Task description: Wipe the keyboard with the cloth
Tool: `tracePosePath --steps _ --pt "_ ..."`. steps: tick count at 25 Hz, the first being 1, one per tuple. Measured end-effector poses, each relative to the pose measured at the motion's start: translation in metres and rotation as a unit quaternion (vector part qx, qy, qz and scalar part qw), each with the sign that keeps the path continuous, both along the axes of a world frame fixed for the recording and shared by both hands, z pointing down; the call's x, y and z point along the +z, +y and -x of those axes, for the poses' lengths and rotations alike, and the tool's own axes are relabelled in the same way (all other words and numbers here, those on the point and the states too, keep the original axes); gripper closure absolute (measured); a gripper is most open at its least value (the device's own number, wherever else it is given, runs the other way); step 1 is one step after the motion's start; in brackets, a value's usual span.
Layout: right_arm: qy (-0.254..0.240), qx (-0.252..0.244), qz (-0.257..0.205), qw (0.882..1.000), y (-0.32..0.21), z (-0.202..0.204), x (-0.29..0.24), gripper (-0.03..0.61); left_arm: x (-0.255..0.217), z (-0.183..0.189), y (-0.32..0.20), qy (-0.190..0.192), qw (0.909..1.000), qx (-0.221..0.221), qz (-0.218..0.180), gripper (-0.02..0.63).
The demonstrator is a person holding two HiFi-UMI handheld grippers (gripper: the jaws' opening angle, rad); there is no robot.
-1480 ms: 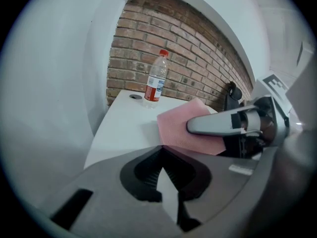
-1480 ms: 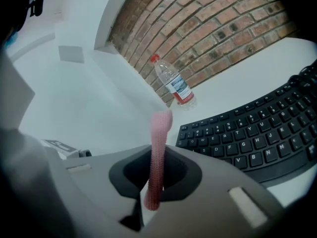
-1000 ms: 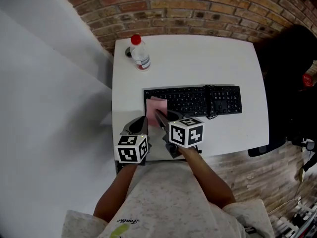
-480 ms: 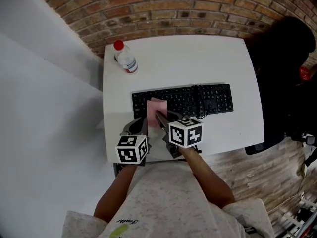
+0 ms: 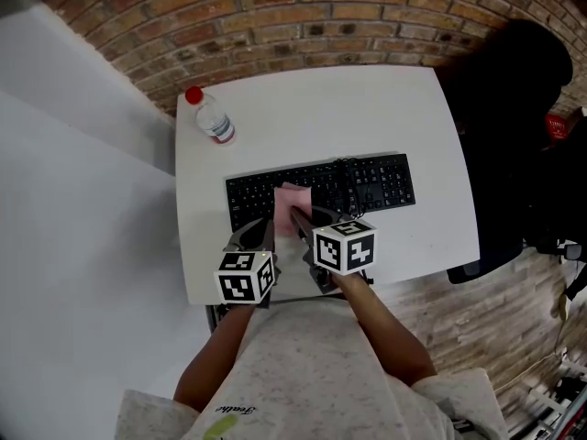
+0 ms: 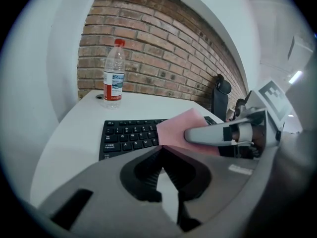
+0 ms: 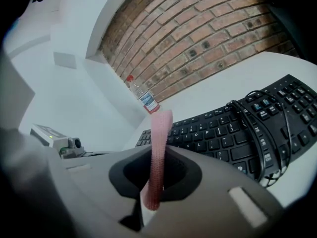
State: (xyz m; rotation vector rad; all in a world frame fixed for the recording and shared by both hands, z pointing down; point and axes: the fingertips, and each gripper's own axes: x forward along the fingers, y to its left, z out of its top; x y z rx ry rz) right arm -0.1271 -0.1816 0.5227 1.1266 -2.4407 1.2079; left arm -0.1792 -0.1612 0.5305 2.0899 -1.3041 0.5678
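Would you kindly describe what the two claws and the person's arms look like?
The left claw and right claw are grey, smooth and rounded, dark and ribbed inside. Each bears a white cube with black square markers, left cube and right cube. The person wears a pale speckled short-sleeved T-shirt.

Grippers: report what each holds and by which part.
The right gripper is shut on the pink cloth, pinching its near end; the rest sticks out past the jaw tips. The left gripper holds nothing.
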Motion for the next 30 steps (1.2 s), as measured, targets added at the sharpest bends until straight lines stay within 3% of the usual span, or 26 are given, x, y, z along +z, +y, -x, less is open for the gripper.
tracePosePath --steps 30 --pt "0.031 0.039 -0.014 0.999 0.000 -0.119 -0.008 0.556 -0.008 -0.104 -0.006 0.008 0.9991 0.038 -0.014 0.623"
